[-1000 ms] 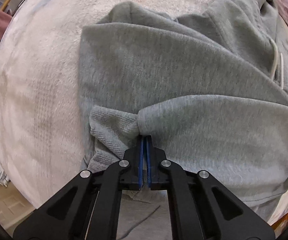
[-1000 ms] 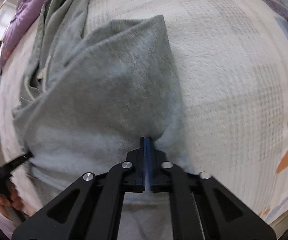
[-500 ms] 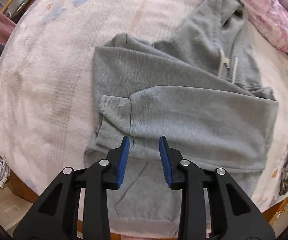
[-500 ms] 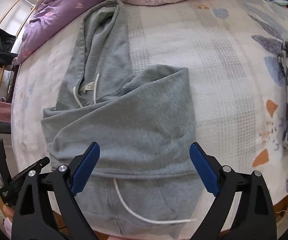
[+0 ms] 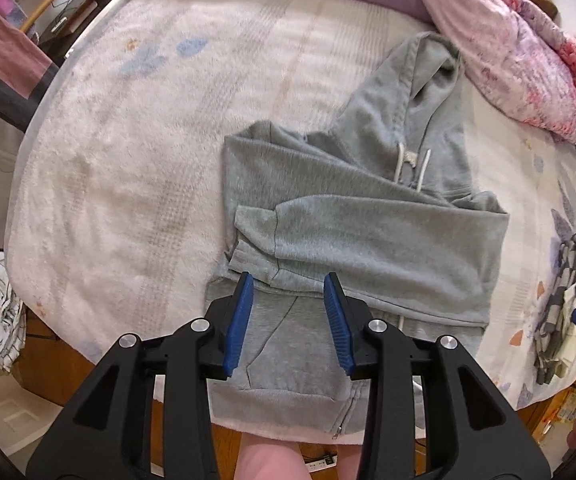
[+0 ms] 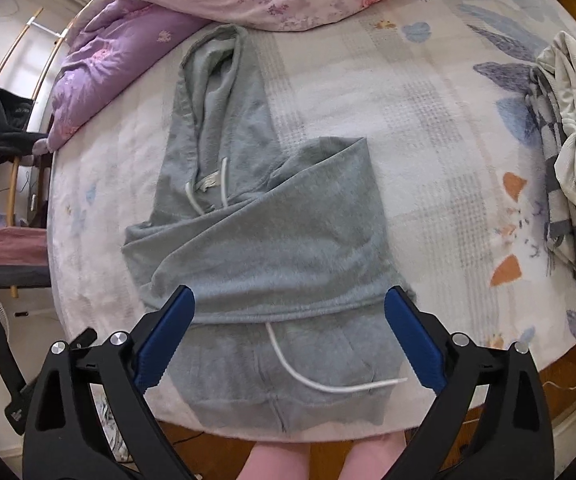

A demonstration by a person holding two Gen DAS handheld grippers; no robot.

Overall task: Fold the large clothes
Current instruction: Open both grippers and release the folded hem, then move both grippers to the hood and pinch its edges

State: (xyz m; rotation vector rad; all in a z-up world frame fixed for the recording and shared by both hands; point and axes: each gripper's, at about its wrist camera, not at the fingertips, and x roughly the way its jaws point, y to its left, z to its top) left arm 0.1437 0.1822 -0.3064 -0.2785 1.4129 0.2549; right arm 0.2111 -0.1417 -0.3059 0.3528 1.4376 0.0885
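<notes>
Two grippers hang above a grey hoodie (image 5: pixel 367 240) lying on the bed (image 5: pixel 128 160), its long axis running away from them, hood far and hem (image 6: pixel 288 408) nearest. Both sleeves seem folded across the chest, though the layers are hard to separate. The left gripper (image 5: pixel 288 320) is partly spread and opening; the right gripper (image 6: pixel 288 340) gapes wide and is opening too. Neither holds any cloth.
</notes>
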